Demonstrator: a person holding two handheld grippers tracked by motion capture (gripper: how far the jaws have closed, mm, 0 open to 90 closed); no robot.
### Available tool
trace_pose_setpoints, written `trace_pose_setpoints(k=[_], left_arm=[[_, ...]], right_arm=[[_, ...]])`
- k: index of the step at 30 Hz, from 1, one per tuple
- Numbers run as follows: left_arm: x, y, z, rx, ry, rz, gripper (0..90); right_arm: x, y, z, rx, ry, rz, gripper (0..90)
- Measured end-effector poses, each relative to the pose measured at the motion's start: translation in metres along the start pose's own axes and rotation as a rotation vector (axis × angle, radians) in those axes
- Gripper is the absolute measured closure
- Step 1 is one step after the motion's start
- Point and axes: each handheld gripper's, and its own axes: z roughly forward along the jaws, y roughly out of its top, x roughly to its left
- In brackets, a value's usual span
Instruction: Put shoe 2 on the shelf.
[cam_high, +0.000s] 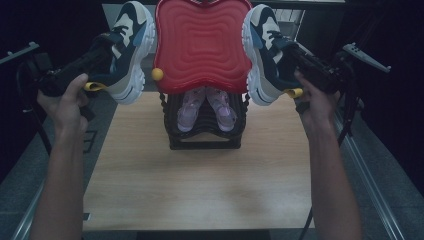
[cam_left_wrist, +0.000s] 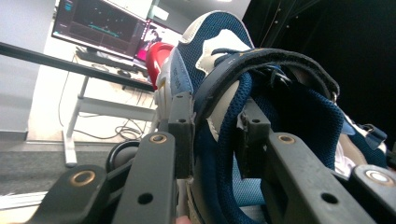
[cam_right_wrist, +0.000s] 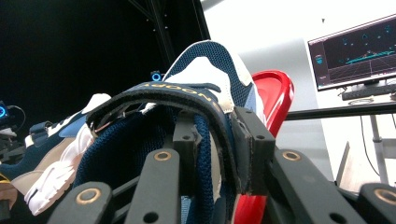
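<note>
Pair of navy, cream and white chunky sneakers, left shoe (cam_high: 127, 50) clamped by its collar in left gripper (cam_left_wrist: 215, 140), right shoe (cam_high: 267, 52) likewise in right gripper (cam_right_wrist: 217, 154), both held aloft flanking red wavy plastic rack-top (cam_high: 202, 45), apparently for shelving.

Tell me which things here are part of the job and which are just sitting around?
In the job:
left sneaker, held by the left gripper
right sneaker, held by the right gripper

Just there:
red lid
black rack
pink sandals
table
monitors

Both grippers hold navy sneakers (cam_high: 131, 47) beside the red lid (cam_high: 202, 45).
</note>
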Motion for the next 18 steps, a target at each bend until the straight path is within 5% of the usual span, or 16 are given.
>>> trace_pose_setpoints(k=[18], left_arm=[[-0.021,0.018,0.031,0.014,-0.012,0.010,72.2]], right_arm=[[0.016,0.015,0.036,0.018,0.035,0.013,71.8]])
